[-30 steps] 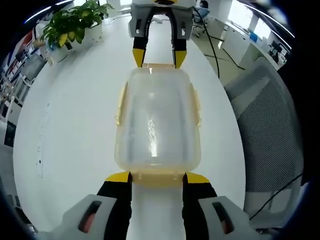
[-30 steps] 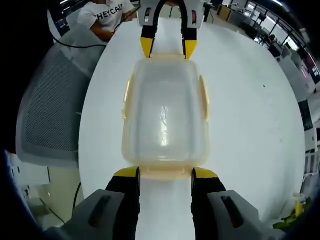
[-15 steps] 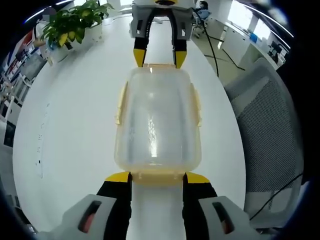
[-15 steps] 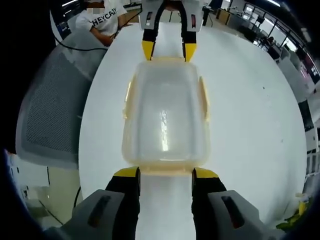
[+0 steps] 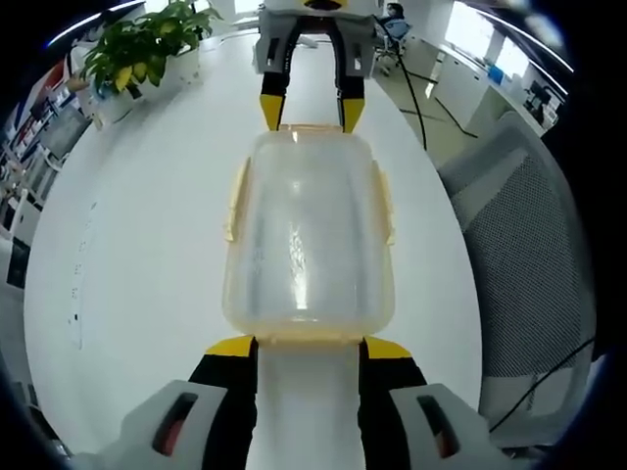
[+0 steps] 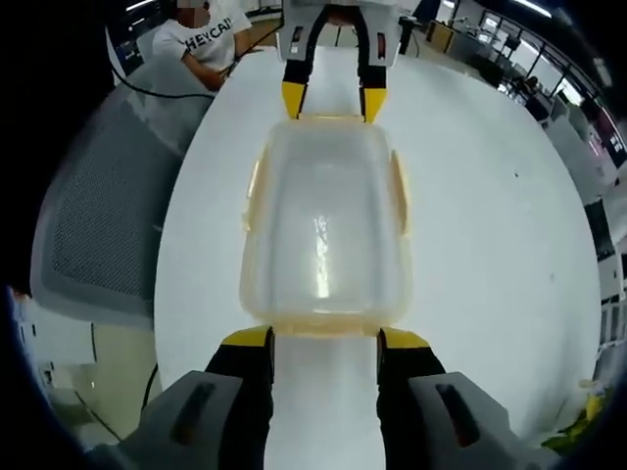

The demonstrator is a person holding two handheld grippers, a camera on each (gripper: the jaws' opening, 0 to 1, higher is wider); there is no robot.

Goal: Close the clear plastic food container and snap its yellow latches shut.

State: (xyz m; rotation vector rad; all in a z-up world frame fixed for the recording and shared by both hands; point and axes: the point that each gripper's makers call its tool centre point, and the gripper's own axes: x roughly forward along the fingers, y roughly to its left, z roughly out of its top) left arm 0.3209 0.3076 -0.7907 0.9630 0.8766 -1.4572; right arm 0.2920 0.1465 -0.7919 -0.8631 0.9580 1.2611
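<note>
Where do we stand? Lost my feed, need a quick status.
Left gripper and right gripper open, one at each short end of the container. Lid on; side latches look flared out, unsnapped. Table around it unobstructed.

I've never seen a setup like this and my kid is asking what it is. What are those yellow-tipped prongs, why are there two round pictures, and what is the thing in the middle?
Nobody is using a robot arm here: a person holds a two-jaw gripper in each hand, and each carries a fisheye camera looking along its own jaws. That is why there are two round pictures. In the left gripper view, the left gripper rises from the bottom and the right gripper faces it from the far end. The right gripper view is the same scene from the opposite end.

Between them, on a white table, sits a clear plastic container with its lid on and yellow latches along its sides. Both grippers are open, jaws at the container's two ends; neither is holding anything. A potted plant and a mesh chair stand nearby.
</note>
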